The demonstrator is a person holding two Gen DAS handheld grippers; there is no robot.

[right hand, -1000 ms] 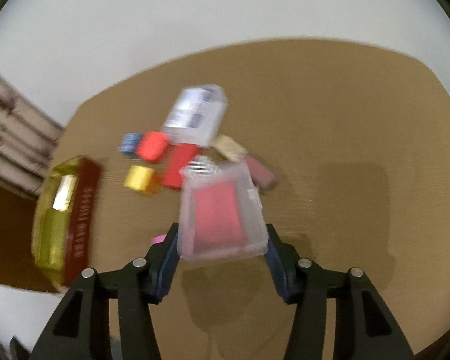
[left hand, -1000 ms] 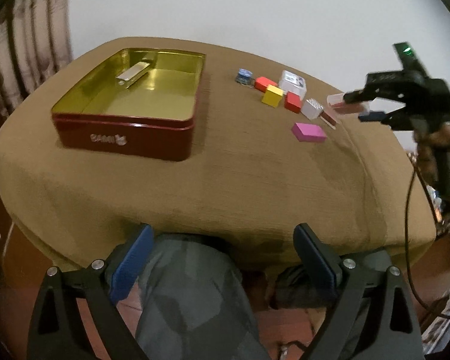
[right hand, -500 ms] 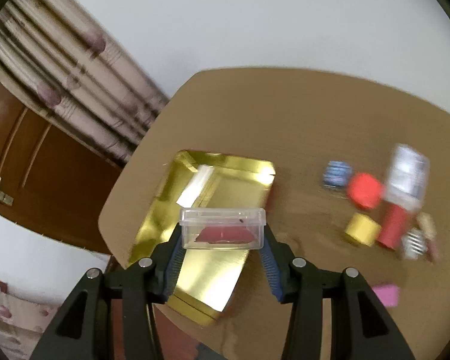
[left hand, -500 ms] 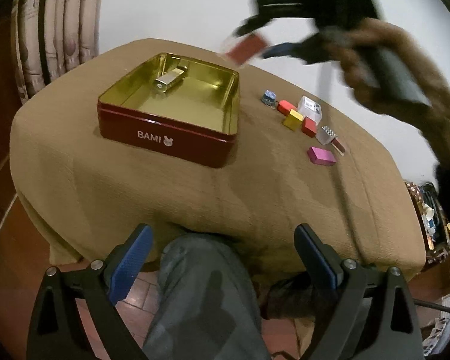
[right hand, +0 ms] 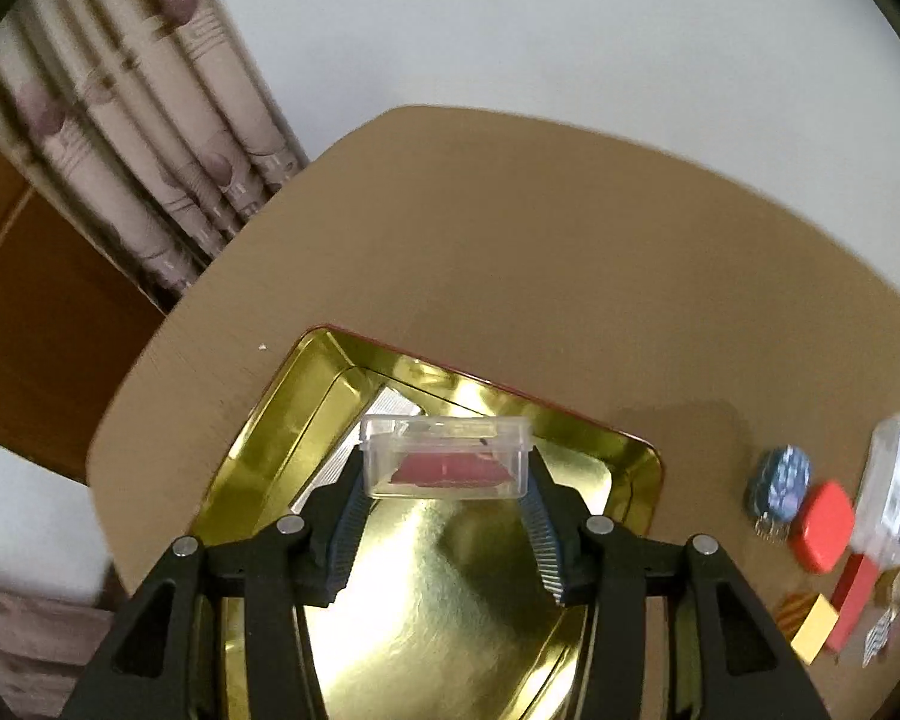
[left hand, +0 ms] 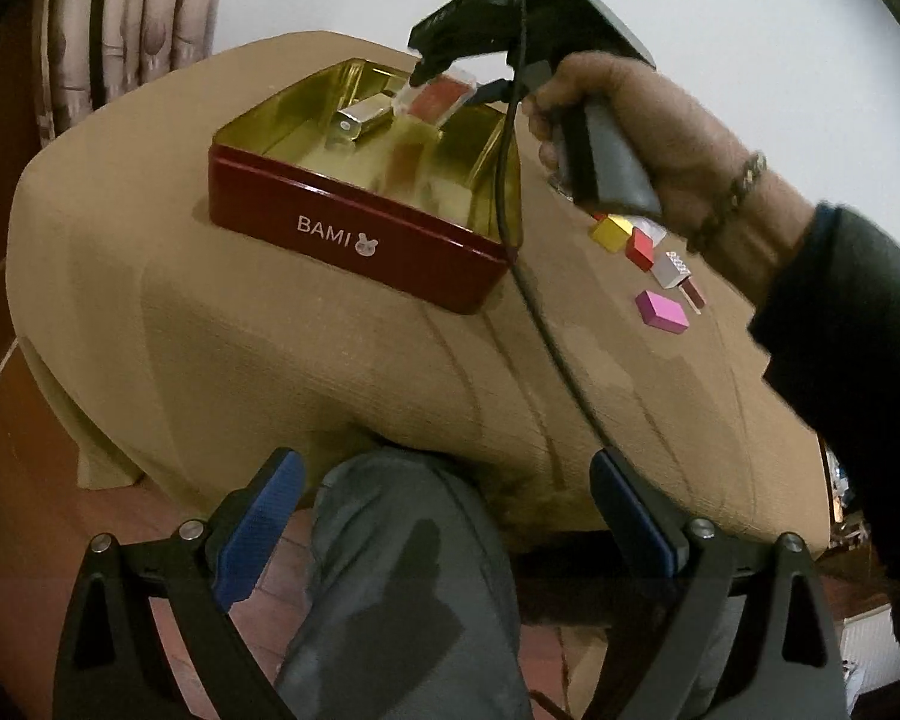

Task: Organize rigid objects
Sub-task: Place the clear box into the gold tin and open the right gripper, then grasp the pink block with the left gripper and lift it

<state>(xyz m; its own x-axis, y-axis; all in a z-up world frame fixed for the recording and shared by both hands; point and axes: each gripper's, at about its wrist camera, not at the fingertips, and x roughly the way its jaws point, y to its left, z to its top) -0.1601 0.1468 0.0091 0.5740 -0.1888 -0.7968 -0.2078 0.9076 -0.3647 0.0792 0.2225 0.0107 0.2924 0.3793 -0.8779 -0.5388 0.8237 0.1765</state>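
My right gripper [right hand: 447, 468] is shut on a clear plastic box [right hand: 447, 465] with a red piece inside, and holds it above the gold inside of the red BAMI tin [right hand: 450, 612]. In the left wrist view the right gripper [left hand: 450, 81] hangs over the tin's [left hand: 354, 240] far side with the clear box [left hand: 435, 99]. A silver block [left hand: 366, 117] lies in the tin. My left gripper [left hand: 444, 522] is open and empty, low in front of the table edge, above a knee.
Small blocks lie on the tan cloth right of the tin: yellow [left hand: 609, 232], red [left hand: 640, 249], silver [left hand: 672, 267], pink [left hand: 661, 310]. The right wrist view shows a blue round piece [right hand: 779, 483], a red piece [right hand: 822, 528] and a clear case [right hand: 891, 489]. A curtain [right hand: 150, 150] hangs at left.
My right gripper carried the clear box from the cluster of blocks leftward to over the tin and lower toward it. My left gripper stayed open near the table's front.
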